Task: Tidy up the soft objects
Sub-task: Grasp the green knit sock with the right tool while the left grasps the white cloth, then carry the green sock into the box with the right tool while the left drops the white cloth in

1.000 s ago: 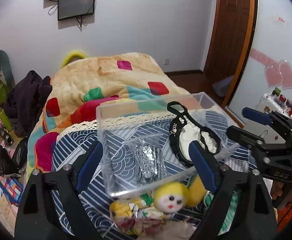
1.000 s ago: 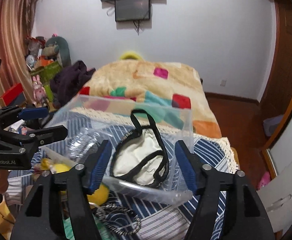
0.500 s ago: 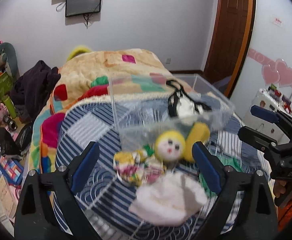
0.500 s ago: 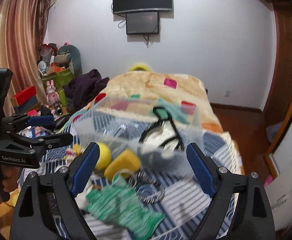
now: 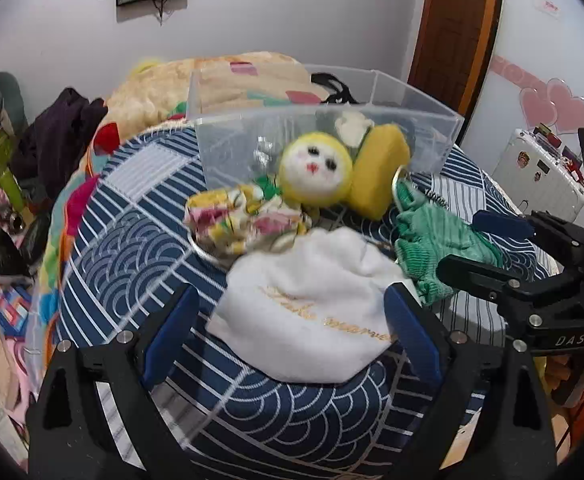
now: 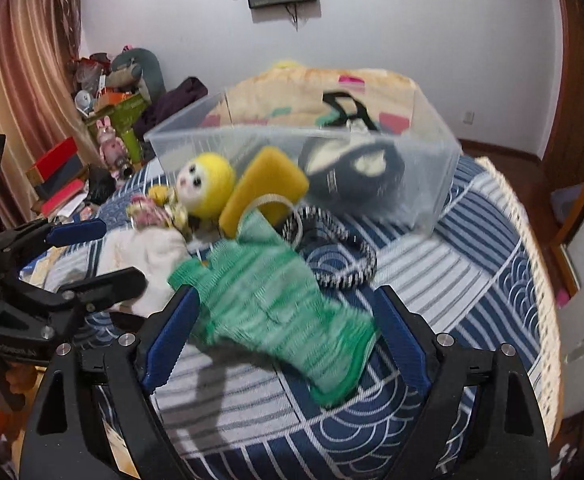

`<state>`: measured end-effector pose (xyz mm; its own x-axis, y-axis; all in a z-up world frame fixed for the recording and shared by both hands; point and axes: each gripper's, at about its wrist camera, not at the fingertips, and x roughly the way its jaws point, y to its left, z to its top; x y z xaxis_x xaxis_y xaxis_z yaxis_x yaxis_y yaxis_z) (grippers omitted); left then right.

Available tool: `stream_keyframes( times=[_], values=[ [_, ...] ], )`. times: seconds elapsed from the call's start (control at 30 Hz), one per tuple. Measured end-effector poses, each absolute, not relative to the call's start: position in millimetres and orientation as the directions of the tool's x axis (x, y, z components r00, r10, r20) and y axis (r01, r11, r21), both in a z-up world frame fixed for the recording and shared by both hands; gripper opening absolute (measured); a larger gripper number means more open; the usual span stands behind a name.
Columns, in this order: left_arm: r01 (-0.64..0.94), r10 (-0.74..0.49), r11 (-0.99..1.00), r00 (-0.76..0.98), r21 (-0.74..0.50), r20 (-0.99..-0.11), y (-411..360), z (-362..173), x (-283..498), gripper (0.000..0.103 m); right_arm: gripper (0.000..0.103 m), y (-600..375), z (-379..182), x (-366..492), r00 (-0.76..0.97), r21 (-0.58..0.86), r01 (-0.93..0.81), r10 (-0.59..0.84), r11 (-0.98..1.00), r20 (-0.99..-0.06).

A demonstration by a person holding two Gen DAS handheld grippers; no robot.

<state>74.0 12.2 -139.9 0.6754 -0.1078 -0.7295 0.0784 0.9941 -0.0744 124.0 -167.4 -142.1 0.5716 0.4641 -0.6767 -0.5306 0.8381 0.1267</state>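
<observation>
A white cloth pouch [image 5: 312,312] lies on the blue patterned bedcover [image 5: 131,256], between the open fingers of my left gripper [image 5: 292,332]. A green knitted cloth [image 6: 275,296] lies between the open fingers of my right gripper [image 6: 287,336]; it also shows in the left wrist view [image 5: 432,240]. Behind them lie a yellow-headed doll [image 5: 312,172] in a floral dress and a yellow sponge [image 5: 376,168]. A clear plastic box [image 6: 432,160] behind holds a black-and-white bag [image 6: 352,168]. Both grippers are empty.
A black-and-white striped hair band [image 6: 344,248] lies right of the green cloth. A colourful blanket [image 5: 227,76] covers the far bed. Clutter and toys [image 6: 107,120] fill the floor at left. A wooden door [image 5: 456,24] and a white case [image 5: 540,168] stand at right.
Both grippers have pulled back and down from the clear box. The white pouch and the green cloth have come between their open fingers. The box now stands farther away.
</observation>
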Motion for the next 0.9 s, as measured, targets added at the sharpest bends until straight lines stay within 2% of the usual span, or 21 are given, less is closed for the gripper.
stream_keyframes(
  times=[0.07,0.13,0.17,0.23,0.3,0.33,0.6,0.7,0.9],
  values=[
    [0.070,-0.121,0.992,0.676,-0.101,-0.727,13.8,-142.5,73.0,0.095,0.084,-171.3,-148.5,120.8,0.562,0.135,-0.529,0.465,0.838,-0.684],
    [0.065,-0.130,0.991,0.679,-0.117,-0.722,15.9,-143.5,72.5,0.095,0.074,-172.5,-149.3,116.7,0.577,0.111,-0.527,0.451,0.842,-0.681],
    [0.066,-0.137,0.990,0.681,-0.126,-0.720,16.4,-144.3,72.0,0.094,0.066,-172.5,-149.0,115.0,0.578,0.099,-0.531,0.445,0.842,-0.684],
    [0.076,-0.152,0.988,0.679,-0.137,-0.718,15.4,-145.5,70.2,0.085,0.051,-172.6,-149.1,113.6,0.567,0.107,-0.542,0.457,0.834,-0.685],
    [0.102,-0.176,0.984,0.673,-0.145,-0.718,13.3,-146.6,67.4,0.072,0.038,-171.8,-149.8,110.5,0.563,0.105,-0.551,0.462,0.828,-0.686],
    [0.112,-0.181,0.983,0.674,-0.143,-0.717,11.7,-145.8,66.7,0.070,0.035,-171.8,-149.7,109.5,0.559,0.110,-0.554,0.466,0.825,-0.686],
    [0.159,-0.187,0.982,0.688,-0.106,-0.701,2.9,-137.5,52.5,0.037,0.018,-177.4,-147.6,109.7,0.562,0.129,-0.541,0.471,0.831,-0.679],
    [0.158,-0.199,0.980,0.690,-0.123,-0.696,5.4,-133.3,48.6,0.030,0.014,-180.2,-144.6,107.9,0.568,0.138,-0.537,0.477,0.832,-0.670],
    [0.155,-0.207,0.978,0.713,-0.138,-0.669,12.4,-117.9,43.4,0.028,0.013,-187.4,-132.3,102.3,0.596,0.144,-0.535,0.492,0.833,-0.635]
  ],
)
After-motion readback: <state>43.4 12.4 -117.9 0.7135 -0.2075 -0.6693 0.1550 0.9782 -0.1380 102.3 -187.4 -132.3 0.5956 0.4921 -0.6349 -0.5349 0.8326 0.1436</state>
